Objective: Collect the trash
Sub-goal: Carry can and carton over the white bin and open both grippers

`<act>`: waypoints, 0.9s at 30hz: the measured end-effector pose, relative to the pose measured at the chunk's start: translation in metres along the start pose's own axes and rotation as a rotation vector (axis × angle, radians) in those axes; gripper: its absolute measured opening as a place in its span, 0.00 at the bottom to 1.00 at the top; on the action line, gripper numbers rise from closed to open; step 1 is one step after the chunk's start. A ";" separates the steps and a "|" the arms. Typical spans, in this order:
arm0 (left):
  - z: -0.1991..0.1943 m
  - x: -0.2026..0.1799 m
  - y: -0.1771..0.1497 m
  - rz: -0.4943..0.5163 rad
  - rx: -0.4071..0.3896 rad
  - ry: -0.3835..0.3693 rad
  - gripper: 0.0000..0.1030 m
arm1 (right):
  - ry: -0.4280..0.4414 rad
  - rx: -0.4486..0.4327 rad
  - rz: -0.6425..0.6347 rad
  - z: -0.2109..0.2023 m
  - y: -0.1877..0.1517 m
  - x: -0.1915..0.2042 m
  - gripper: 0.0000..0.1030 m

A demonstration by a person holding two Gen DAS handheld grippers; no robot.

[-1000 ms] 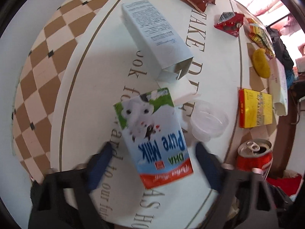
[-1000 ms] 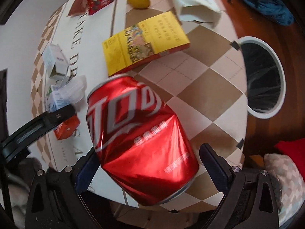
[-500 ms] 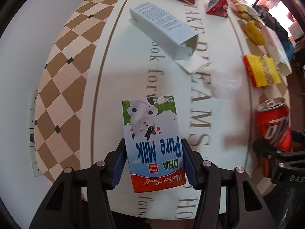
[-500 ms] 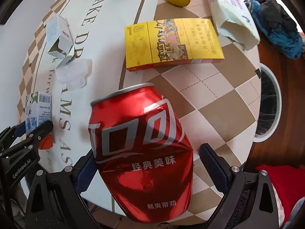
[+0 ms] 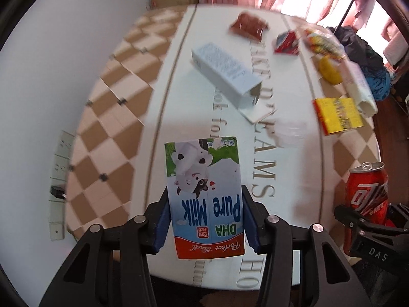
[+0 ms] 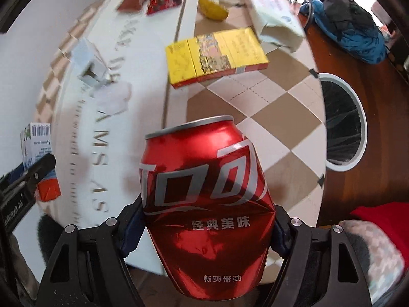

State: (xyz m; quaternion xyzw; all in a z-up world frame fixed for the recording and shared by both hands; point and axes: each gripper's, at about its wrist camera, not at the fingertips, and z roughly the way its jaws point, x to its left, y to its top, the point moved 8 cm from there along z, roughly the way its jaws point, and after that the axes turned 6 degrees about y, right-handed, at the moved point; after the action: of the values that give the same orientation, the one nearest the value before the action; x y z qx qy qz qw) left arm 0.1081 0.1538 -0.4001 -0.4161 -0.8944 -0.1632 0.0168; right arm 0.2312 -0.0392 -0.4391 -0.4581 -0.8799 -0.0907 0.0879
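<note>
My left gripper (image 5: 204, 220) is shut on a blue and white milk carton (image 5: 204, 199), held above the near edge of the round table (image 5: 122, 117). My right gripper (image 6: 207, 227) is shut on a dented red soda can (image 6: 207, 204), also lifted off the table. The can (image 5: 365, 194) shows at the right of the left wrist view, and the carton (image 6: 35, 151) at the left of the right wrist view. A round white-rimmed bin (image 6: 342, 122) with a dark liner stands on the floor right of the table.
On the table lie an open white box (image 5: 225, 71), a clear plastic cup (image 5: 288, 130), a yellow box (image 6: 214, 56), a yellow peel (image 6: 212, 10), red and brown wrappers (image 6: 153, 0) and a pale paper bag (image 6: 276, 20). Blue and dark clothes (image 6: 350, 25) lie beyond.
The left gripper closed on the milk carton and lifted it back from the table. The right gripper squeezed the can and raised it, turning toward the bin side.
</note>
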 end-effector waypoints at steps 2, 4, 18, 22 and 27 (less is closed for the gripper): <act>-0.039 -0.021 0.000 0.006 -0.058 0.018 0.44 | 0.021 -0.050 0.014 -0.015 0.006 0.007 0.78; -0.063 -0.026 0.005 0.009 -0.107 0.019 0.44 | 0.029 -0.107 0.019 -0.035 0.004 0.009 0.78; -0.206 -0.116 0.015 0.091 -0.343 -0.141 0.44 | 0.125 -0.462 0.113 -0.234 -0.007 -0.069 0.78; -0.208 -0.194 0.038 0.189 -0.313 -0.248 0.44 | 0.063 -0.506 0.205 -0.261 0.003 -0.149 0.78; -0.176 -0.312 0.070 0.321 -0.190 -0.360 0.44 | 0.027 -0.451 0.334 -0.237 0.024 -0.255 0.78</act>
State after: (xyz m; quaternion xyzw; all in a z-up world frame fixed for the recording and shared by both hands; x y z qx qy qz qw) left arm 0.3460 -0.0885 -0.2659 -0.5746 -0.7863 -0.1651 -0.1559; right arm 0.4115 -0.2842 -0.2681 -0.6034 -0.7487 -0.2744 0.0094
